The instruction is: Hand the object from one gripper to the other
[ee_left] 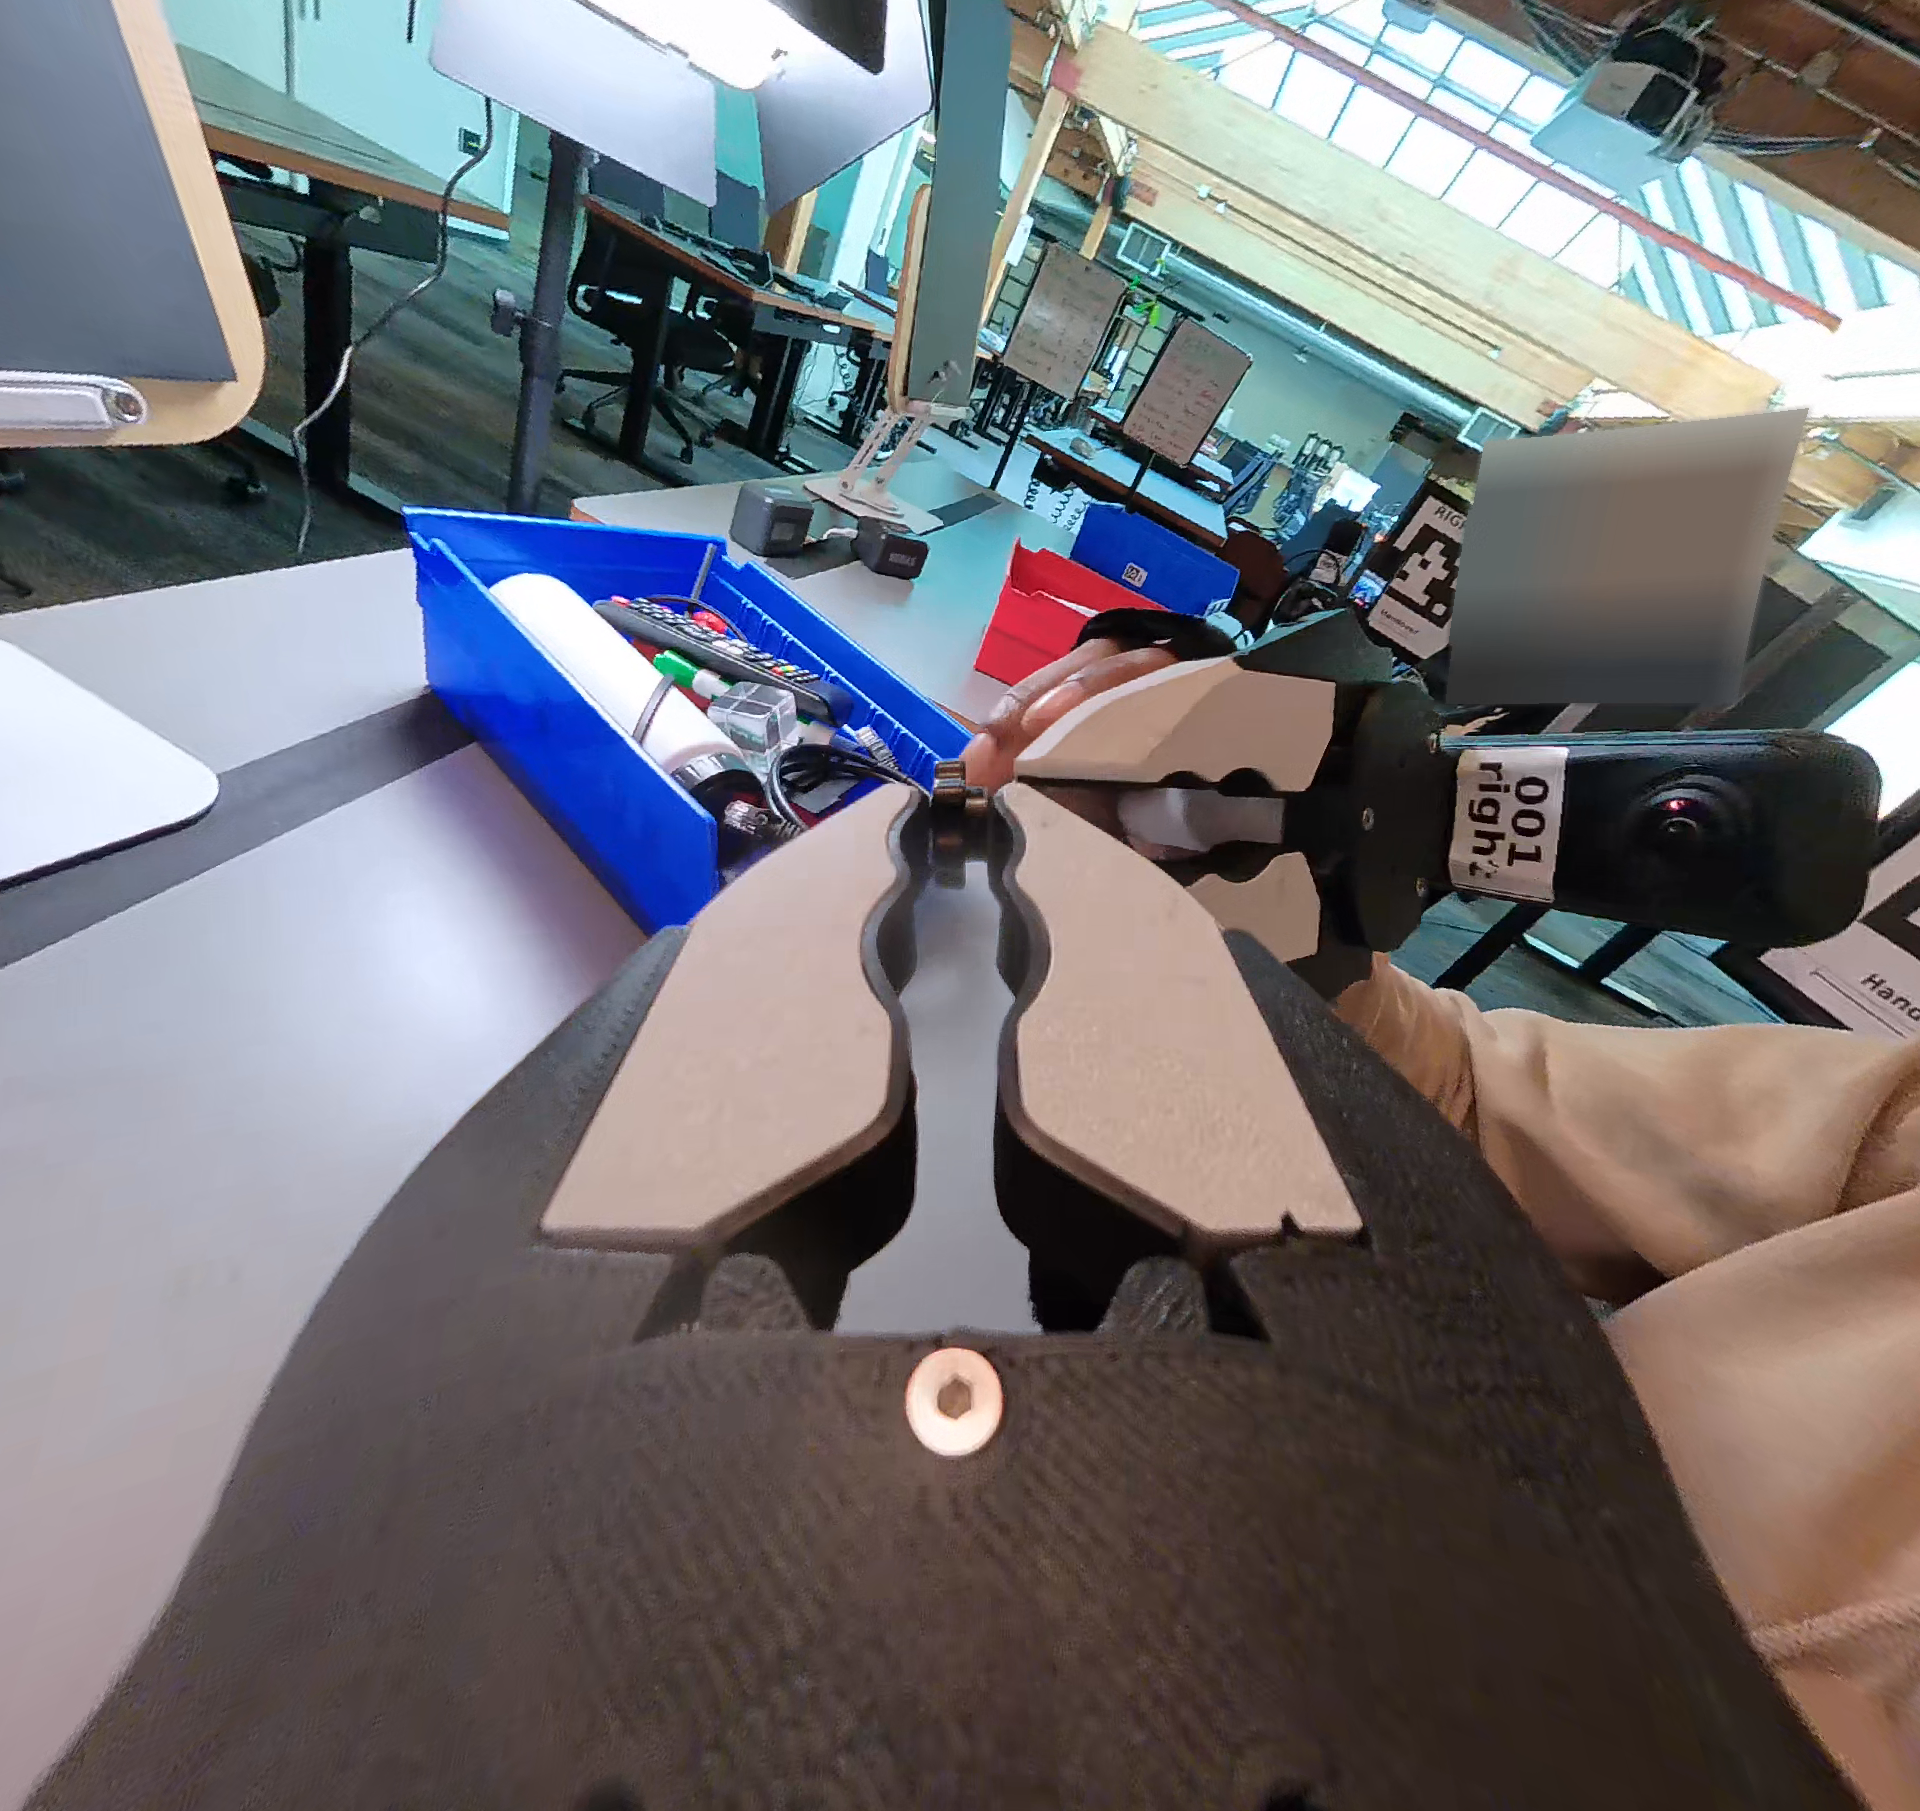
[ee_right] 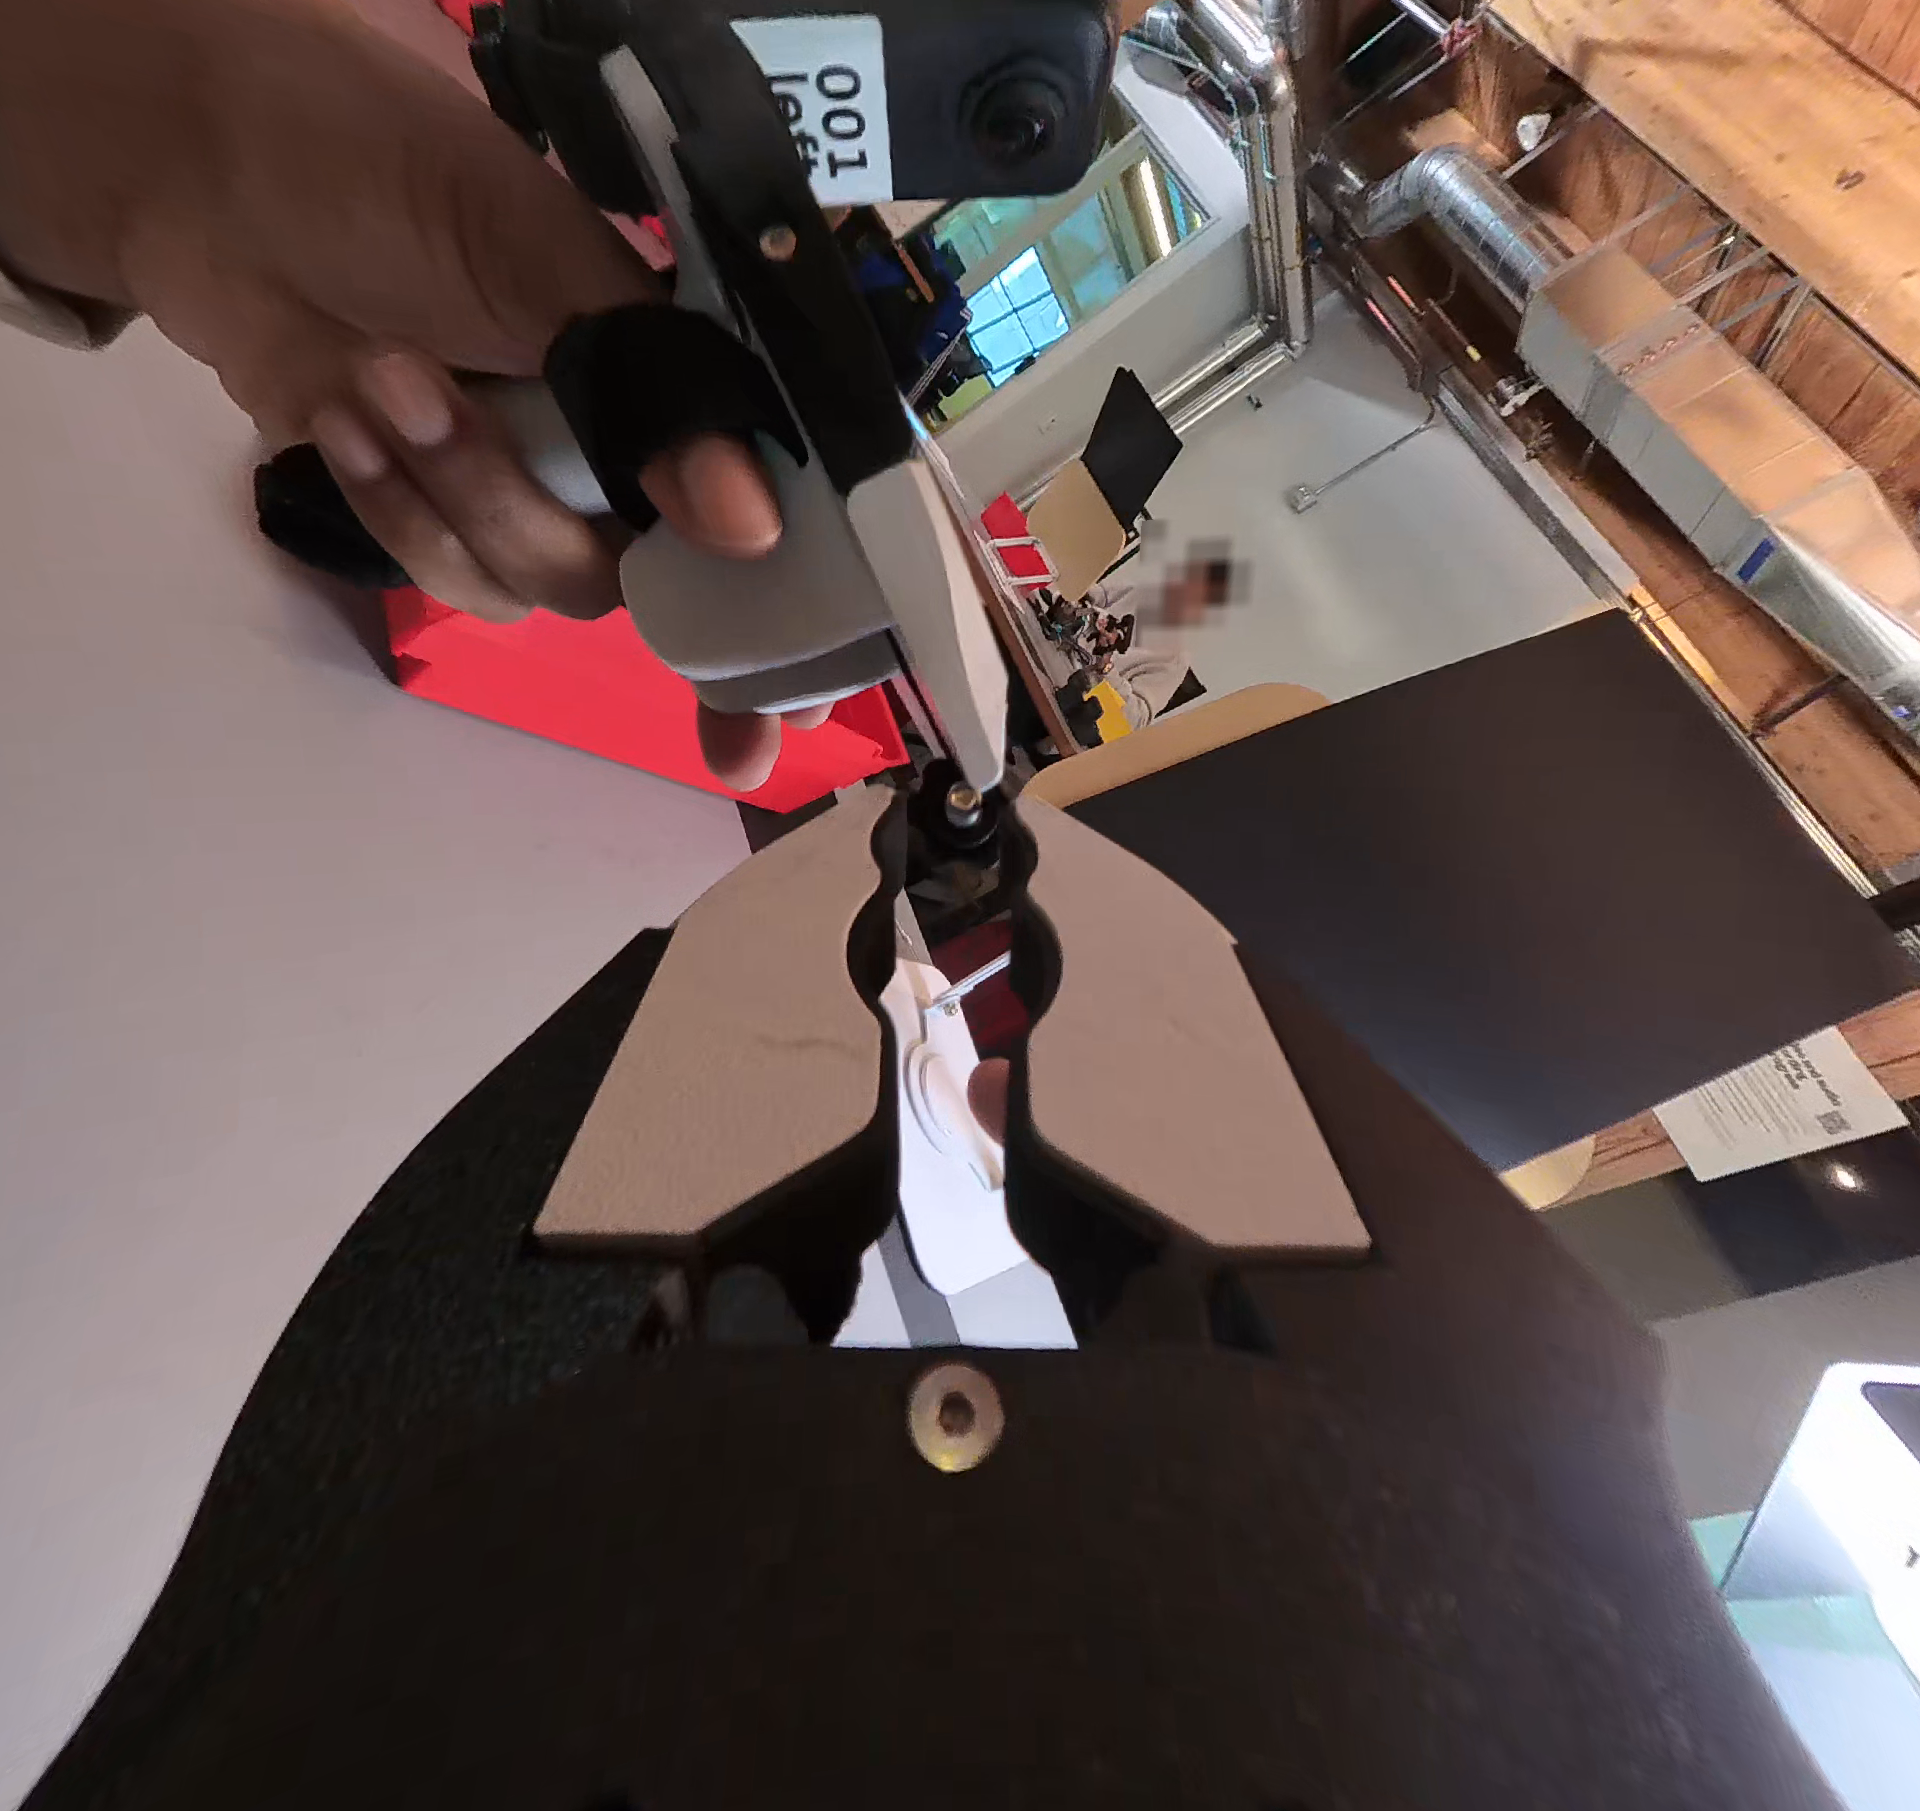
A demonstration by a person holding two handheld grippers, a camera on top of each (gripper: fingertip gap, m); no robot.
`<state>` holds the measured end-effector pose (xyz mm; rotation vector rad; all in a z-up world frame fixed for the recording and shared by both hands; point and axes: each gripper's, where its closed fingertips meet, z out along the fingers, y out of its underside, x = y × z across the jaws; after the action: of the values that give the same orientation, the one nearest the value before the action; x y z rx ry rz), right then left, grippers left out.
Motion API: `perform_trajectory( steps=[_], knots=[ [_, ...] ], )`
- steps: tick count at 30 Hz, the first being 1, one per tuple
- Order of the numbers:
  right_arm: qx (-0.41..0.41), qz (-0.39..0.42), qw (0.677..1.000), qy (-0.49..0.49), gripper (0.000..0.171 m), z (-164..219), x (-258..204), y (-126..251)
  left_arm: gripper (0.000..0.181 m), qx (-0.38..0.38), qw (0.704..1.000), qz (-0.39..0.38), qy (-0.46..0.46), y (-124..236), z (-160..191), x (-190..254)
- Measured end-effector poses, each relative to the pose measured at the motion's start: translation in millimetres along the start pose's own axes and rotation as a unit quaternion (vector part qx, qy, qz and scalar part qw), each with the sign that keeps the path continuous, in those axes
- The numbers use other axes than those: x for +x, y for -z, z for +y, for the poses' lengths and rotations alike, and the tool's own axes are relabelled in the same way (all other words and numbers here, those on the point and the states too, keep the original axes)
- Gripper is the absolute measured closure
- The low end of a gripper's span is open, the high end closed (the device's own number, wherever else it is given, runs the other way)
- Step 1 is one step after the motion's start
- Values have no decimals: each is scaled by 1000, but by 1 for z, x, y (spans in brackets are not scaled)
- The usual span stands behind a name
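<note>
A small black object with a metal stud (ee_left: 951, 805) sits between the tips of my left gripper (ee_left: 956, 797), whose jaws are closed on it above the grey table (ee_left: 260, 982). My right gripper (ee_left: 1023, 782) comes in from the right, and its tips meet the same object. In the right wrist view the object (ee_right: 961, 823) fills the gap between the tips of my right gripper (ee_right: 961, 811). There the left gripper (ee_right: 979, 774) reaches down from above onto it. Both grippers hold it in the air at once.
A blue bin (ee_left: 540, 691) with a white roll, a remote, markers and cables stands just left of the grippers. A red bin (ee_left: 1039, 618) lies beyond; it also shows in the right wrist view (ee_right: 582, 681). A white pad (ee_left: 73, 764) lies at the left. A black panel (ee_right: 1455, 878) stands at the right. My two grippers' fingertips are within a few centimetres of each other.
</note>
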<state>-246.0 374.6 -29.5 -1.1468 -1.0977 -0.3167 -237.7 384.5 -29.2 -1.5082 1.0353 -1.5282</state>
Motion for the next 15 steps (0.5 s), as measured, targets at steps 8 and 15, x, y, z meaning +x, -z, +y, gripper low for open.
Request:
perform_trajectory(
  steps=[8,15],
  knots=[
    [-2,-15,999,-37,166,6,-1,-1,170,-6,1000,3,7,-6,7,-2],
    [-66,61,974,-209,166,77,79,33,154,85,991,-62,-83,25,-33,-14]
  ],
)
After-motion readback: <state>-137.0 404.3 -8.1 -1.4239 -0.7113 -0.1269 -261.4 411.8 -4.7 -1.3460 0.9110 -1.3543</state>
